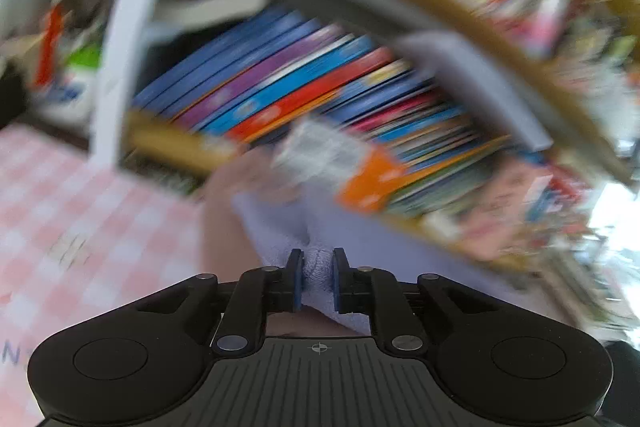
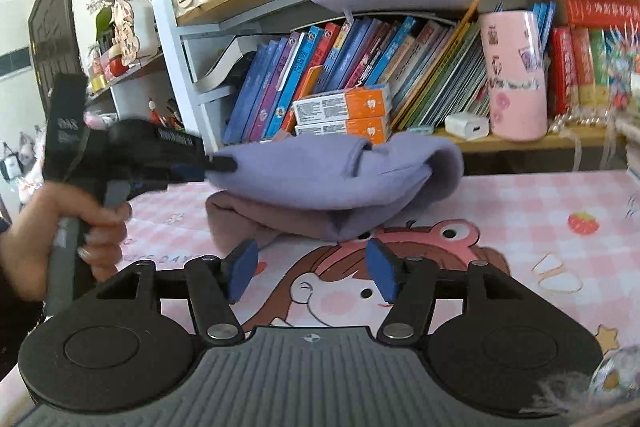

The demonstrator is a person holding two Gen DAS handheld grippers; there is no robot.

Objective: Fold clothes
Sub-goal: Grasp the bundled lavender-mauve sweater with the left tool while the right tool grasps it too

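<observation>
Blue-padded jaws of the right gripper stand spread, empty, above the pink surface. Left gripper pinches the lavender garment, lifted over a mauve folded one.

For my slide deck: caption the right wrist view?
Left gripper lifts folded lavender fleece garment above pink cartoon mat; right gripper open.
</observation>
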